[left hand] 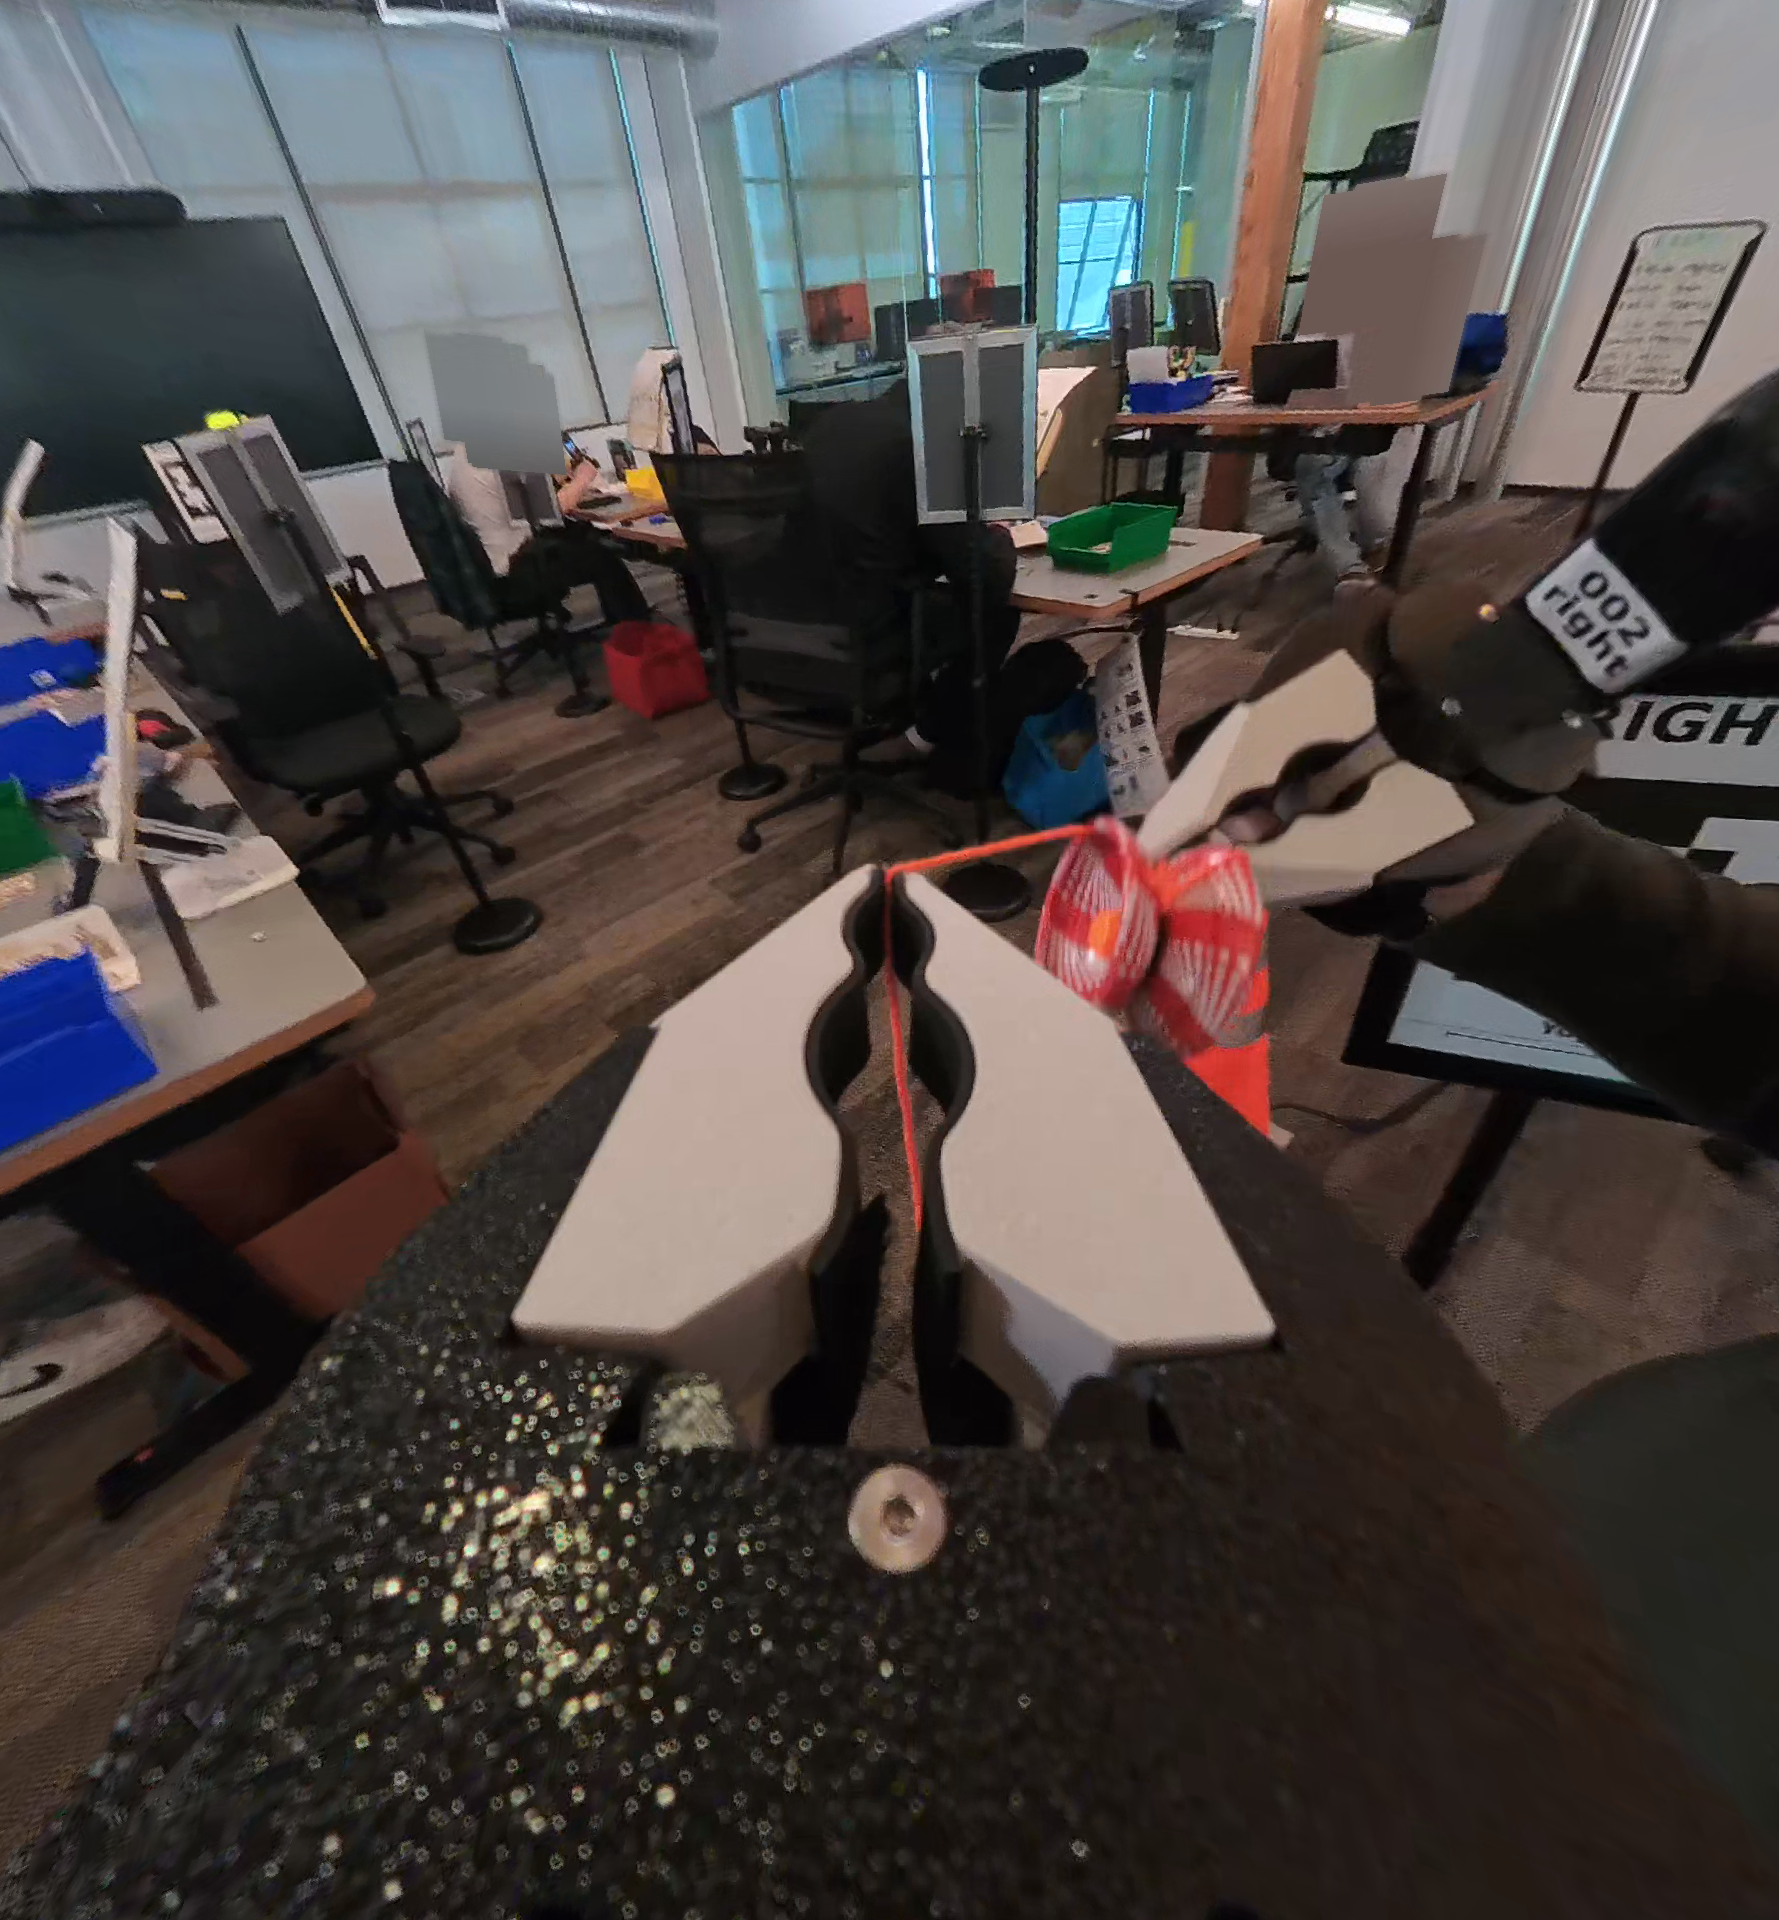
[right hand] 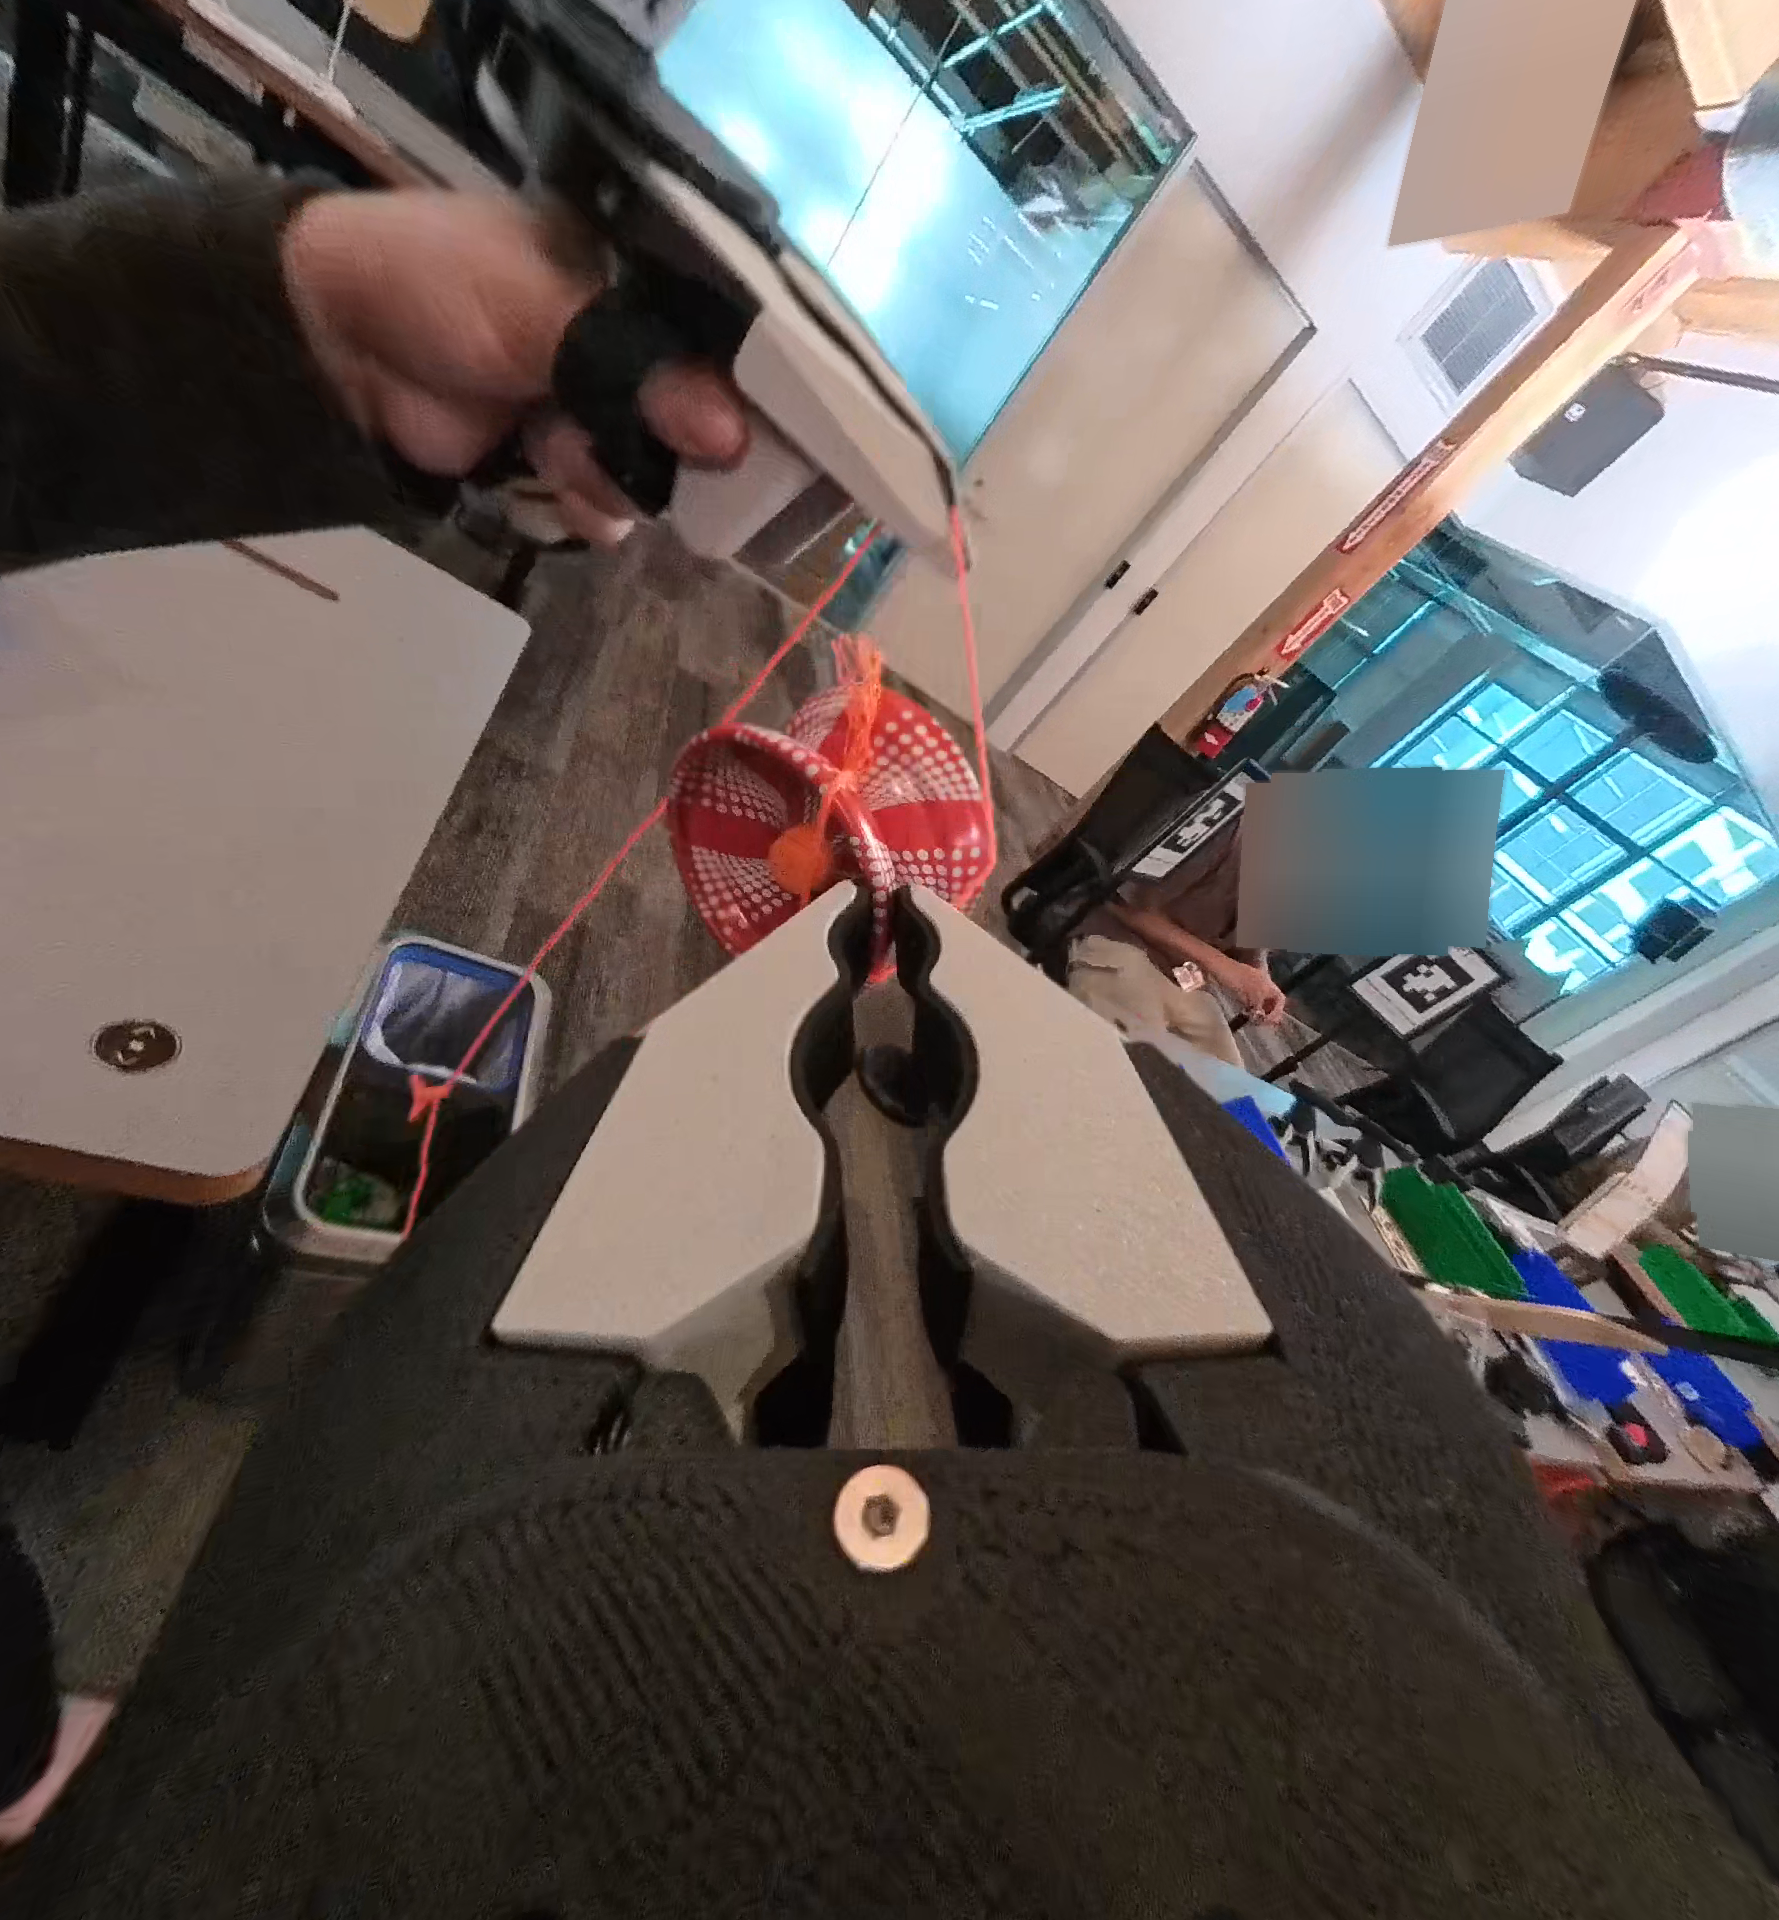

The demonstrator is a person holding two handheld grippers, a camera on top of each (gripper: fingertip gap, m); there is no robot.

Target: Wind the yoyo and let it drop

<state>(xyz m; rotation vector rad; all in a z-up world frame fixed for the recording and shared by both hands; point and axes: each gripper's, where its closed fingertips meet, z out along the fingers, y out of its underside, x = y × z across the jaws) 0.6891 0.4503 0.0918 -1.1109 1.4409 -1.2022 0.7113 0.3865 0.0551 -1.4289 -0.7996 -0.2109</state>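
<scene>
The red yoyo [right hand: 833, 821] hangs in mid-air, its rim clamped in the closed jaws of the right gripper [right hand: 877, 902]. The orange string [left hand: 989, 847] runs from its axle to the left gripper [left hand: 887, 883], whose jaws are pinched shut on it. To wind well, keep the string taut and lay each loop into the groove between the halves.

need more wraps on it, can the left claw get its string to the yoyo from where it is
Probably yes. The left claw is shut on the orange string, which runs free to the red yoyo beside it, held at the rim by the right claw.
</scene>
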